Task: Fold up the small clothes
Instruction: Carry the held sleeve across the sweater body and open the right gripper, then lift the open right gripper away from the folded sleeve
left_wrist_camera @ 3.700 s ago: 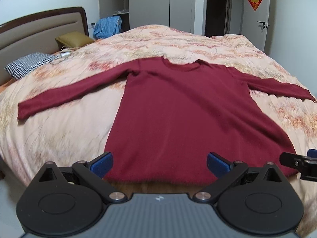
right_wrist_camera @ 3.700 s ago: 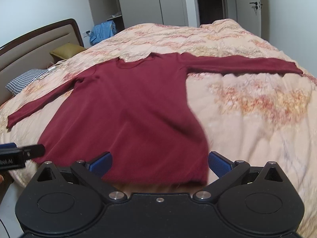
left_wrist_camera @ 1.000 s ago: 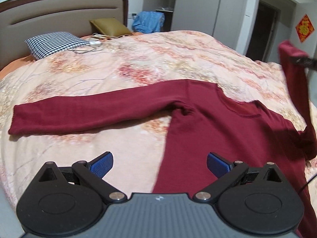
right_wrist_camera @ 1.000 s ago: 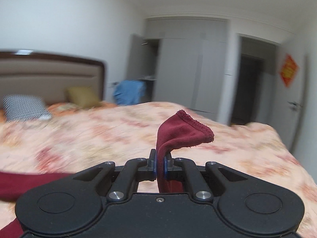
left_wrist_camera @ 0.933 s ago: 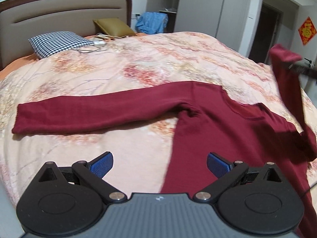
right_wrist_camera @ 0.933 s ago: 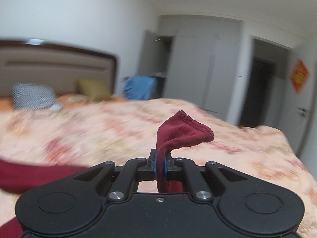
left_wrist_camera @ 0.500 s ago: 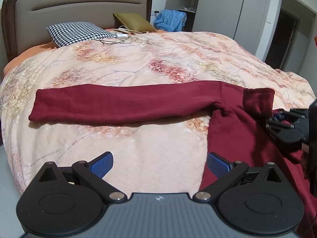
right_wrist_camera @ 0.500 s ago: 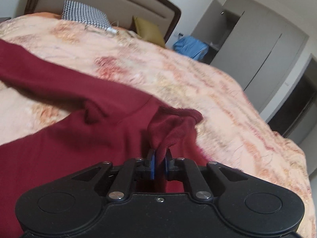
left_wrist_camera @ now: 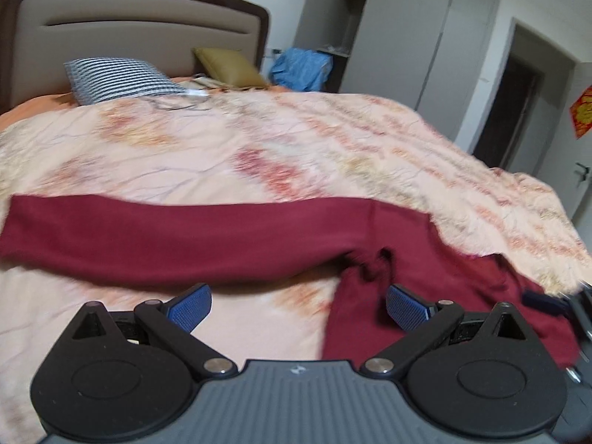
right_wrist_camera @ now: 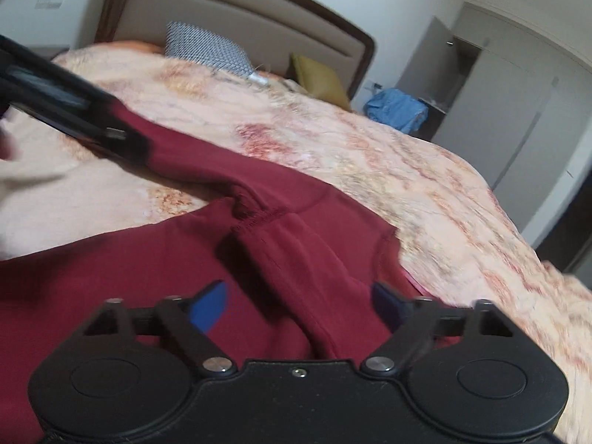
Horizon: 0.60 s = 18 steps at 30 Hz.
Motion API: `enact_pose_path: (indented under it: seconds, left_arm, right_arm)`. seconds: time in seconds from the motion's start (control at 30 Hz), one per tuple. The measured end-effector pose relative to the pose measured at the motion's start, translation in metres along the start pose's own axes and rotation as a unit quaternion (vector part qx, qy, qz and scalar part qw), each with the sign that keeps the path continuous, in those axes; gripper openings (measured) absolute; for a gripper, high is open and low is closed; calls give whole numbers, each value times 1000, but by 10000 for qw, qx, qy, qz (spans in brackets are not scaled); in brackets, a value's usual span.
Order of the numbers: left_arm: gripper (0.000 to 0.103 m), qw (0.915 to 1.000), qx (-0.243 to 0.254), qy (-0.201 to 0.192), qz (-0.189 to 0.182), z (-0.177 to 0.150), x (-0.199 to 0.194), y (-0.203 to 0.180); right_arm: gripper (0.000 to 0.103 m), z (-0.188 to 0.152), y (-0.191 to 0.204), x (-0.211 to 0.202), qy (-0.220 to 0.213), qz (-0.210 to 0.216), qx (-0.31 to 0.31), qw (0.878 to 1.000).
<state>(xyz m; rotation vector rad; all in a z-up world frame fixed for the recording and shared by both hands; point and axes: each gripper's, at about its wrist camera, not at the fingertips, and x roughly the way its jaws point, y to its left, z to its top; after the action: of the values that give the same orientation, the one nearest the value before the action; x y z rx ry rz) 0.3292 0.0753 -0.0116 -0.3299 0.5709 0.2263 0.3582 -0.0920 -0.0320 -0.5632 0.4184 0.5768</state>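
A dark red long-sleeved top (left_wrist_camera: pixel 436 288) lies on the bed. Its left sleeve (left_wrist_camera: pixel 177 236) stretches flat to the left. My left gripper (left_wrist_camera: pixel 298 305) is open and empty, low over the quilt just in front of that sleeve and the armpit. The right sleeve (right_wrist_camera: pixel 296 259) lies folded across the chest, its cuff near the left armpit. My right gripper (right_wrist_camera: pixel 299 305) is open above that folded sleeve, with the cloth lying loose between its blue pads. The left gripper shows as a black bar in the right wrist view (right_wrist_camera: pixel 70 103).
A peach floral quilt (left_wrist_camera: pixel 259 155) covers the bed. A checked pillow (left_wrist_camera: pixel 118 79) and an olive pillow (left_wrist_camera: pixel 229 66) lie by the padded headboard (left_wrist_camera: pixel 140 40). Blue cloth (left_wrist_camera: pixel 301 68) hangs by the wardrobe; a dark doorway (left_wrist_camera: pixel 507 111) is at the right.
My right gripper carried the right sleeve across the chest, set it down and opened. My left gripper has moved closer to the left sleeve.
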Motion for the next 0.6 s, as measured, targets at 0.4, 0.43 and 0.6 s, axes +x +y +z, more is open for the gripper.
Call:
enact_pose_path:
  seconds: [0.4, 0.43, 0.6]
  left_arm:
    - [103, 9984, 516, 35, -218, -23, 88, -58]
    - [103, 9984, 517, 97, -206, -28, 91, -57]
    - [103, 9983, 541, 60, -195, -45, 96, -52]
  right_arm:
    - [102, -83, -150, -53, 394, -1002, 2363, 9657]
    - [102, -91, -166, -52, 428, -1040, 2726, 9555]
    - [86, -136, -237, -31, 600, -1161, 4525, 8821]
